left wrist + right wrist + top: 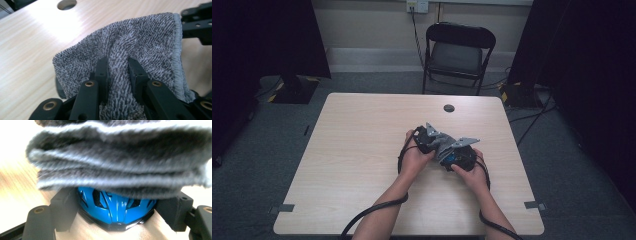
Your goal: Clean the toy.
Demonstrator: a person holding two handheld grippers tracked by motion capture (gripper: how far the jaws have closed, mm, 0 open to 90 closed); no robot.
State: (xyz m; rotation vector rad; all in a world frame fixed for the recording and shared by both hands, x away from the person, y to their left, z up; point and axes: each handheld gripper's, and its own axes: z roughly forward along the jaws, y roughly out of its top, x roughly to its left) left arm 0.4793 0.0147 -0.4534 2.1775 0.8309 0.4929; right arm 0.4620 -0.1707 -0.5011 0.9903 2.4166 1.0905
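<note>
In the middle of the table, a grey terry cloth (443, 146) lies bunched between the two hand-held grippers. My left gripper (436, 143) is shut on a fold of it. In the left gripper view the two black jaws pinch the cloth (140, 37) at the left gripper (117, 63) tips. A shiny blue helmet-shaped object (116, 206) with black vents sits between the pads of my right gripper (120, 208), which press on its two sides. The cloth (120, 162) drapes over the top of it. From above, the blue object (453, 159) peeks out at the right gripper (458, 156).
The light wooden table (362, 150) has a round cable hole (449, 108) near its far edge. A black folding chair (459, 50) stands behind the table. Black cables trail from both grippers off the near edge. Dark stands flank the far corners.
</note>
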